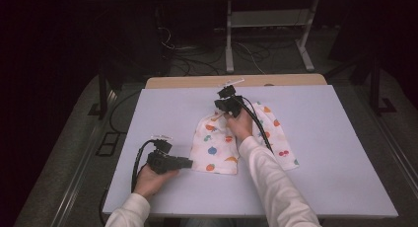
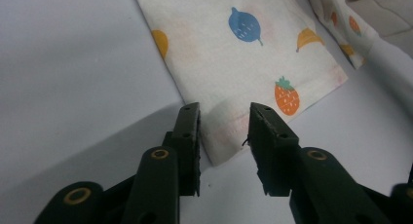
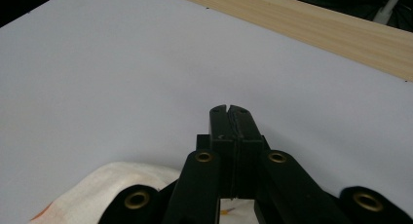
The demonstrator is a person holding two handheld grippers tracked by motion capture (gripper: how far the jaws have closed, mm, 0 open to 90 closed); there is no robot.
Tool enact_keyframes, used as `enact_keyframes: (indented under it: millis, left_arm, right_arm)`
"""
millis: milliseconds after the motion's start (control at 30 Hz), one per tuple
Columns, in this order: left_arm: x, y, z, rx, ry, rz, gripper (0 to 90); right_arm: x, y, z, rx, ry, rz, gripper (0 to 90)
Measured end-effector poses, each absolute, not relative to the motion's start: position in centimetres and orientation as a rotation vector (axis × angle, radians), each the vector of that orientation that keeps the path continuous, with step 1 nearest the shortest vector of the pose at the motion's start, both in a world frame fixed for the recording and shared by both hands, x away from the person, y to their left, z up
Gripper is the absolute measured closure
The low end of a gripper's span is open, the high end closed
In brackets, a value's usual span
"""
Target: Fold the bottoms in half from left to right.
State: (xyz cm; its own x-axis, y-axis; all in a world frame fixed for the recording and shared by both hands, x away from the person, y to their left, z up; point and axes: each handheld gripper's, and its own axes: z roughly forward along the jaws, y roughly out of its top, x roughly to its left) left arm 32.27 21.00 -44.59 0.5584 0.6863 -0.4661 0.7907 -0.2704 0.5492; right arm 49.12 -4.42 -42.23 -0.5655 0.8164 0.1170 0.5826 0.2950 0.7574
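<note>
Midway, a fruit-print cloth [image 1: 217, 140] lay part-folded on the white surface [image 1: 320, 153].
The right tool [image 1: 226, 104], jaws pressed together, looked clamped on the cloth's far edge, though the pinch itself was hidden; the left tool [image 2: 224, 121] stood narrowly apart around the near corner, not yet gripping. Judging by this, grasping that corner and the fold remained. No containers were present.

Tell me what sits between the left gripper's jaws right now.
In the left gripper view, the near corner of the fruit-print cloth lies between the open jaws of the left gripper; the pads do not press on it yet.
</note>
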Motion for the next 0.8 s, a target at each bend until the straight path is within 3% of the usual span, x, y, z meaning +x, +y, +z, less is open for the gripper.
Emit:
enact_keyframes:
  millis: [467, 800]
  left_arm:
    - [32.7, 20.6, -44.8, 2.044, 1.19, -0.166, 86.6]
    - [32.5, 19.8, -44.4, 2.082, 1.154, -0.16, 89.2]
  right_arm:
    - [49.0, -4.9, -42.0, 1.276, 2.263, 1.159, 88.3]
    - [49.1, -5.0, -42.0, 1.278, 2.262, 1.166, 88.3]
